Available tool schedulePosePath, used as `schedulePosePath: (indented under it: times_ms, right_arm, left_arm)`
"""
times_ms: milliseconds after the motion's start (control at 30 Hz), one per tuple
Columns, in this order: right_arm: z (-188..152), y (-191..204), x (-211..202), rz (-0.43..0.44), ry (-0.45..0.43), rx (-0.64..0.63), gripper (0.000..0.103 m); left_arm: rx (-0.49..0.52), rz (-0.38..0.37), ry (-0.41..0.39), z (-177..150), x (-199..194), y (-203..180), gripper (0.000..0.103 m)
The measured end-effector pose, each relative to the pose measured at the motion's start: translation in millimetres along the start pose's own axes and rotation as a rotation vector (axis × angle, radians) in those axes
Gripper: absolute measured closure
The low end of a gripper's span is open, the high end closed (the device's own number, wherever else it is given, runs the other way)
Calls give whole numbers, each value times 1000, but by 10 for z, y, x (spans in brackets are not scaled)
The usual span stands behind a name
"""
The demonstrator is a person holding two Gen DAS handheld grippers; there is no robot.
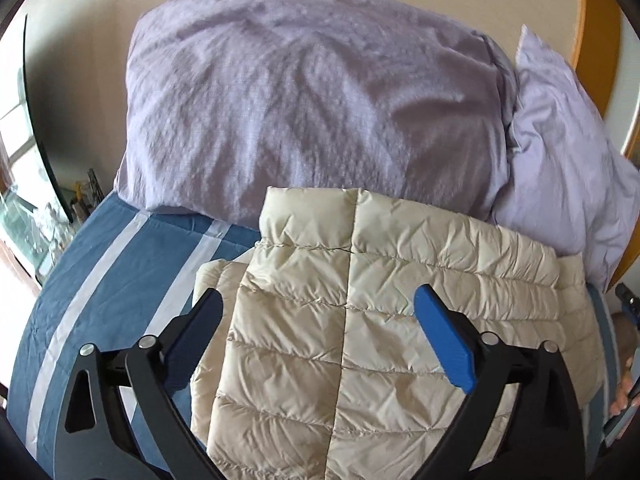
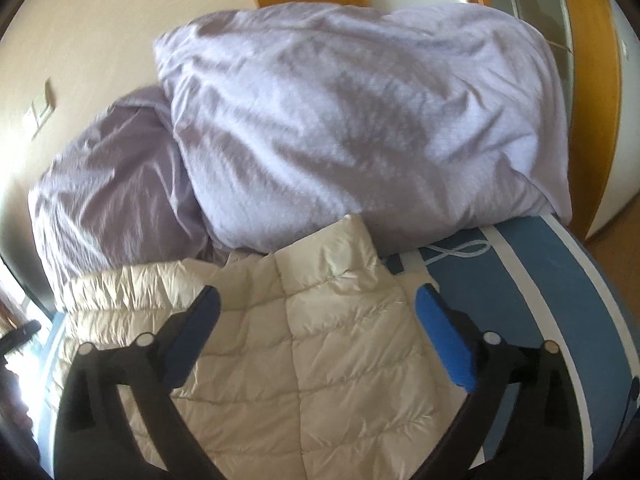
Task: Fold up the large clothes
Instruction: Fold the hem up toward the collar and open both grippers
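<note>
A cream quilted puffer jacket lies on the blue striped bed, back up, collar toward the pillows, with a sleeve folded in at its left side. It also shows in the right wrist view. My left gripper is open and empty, hovering over the jacket's middle with its fingers spread wide. My right gripper is open and empty, hovering over the jacket's right part near the collar. A bit of the right gripper and the hand holding it shows at the right edge of the left wrist view.
Two lilac pillows lean against the wall behind the jacket. The blue bedcover with white stripes extends to both sides. A white cord lies by the right pillow. A wooden door frame stands at right.
</note>
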State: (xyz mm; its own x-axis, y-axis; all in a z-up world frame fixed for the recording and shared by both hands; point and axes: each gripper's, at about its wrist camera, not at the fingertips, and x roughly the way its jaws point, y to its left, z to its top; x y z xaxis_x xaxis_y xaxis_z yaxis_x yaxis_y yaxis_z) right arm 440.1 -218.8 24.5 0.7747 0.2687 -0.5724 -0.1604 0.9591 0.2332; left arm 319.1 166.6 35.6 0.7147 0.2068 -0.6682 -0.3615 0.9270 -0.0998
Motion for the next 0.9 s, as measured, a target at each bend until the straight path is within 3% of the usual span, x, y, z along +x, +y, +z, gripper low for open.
schedulePosePath:
  times_ms: [367,900]
  right_arm:
    - [-122,77,353,-34,26,-54,2]
    - [-297,20,864,-101,89,-71,2]
  left_arm:
    - [159,89,-40,-143,288,-266,4]
    - [131,134,10,-255,839,-117,4]
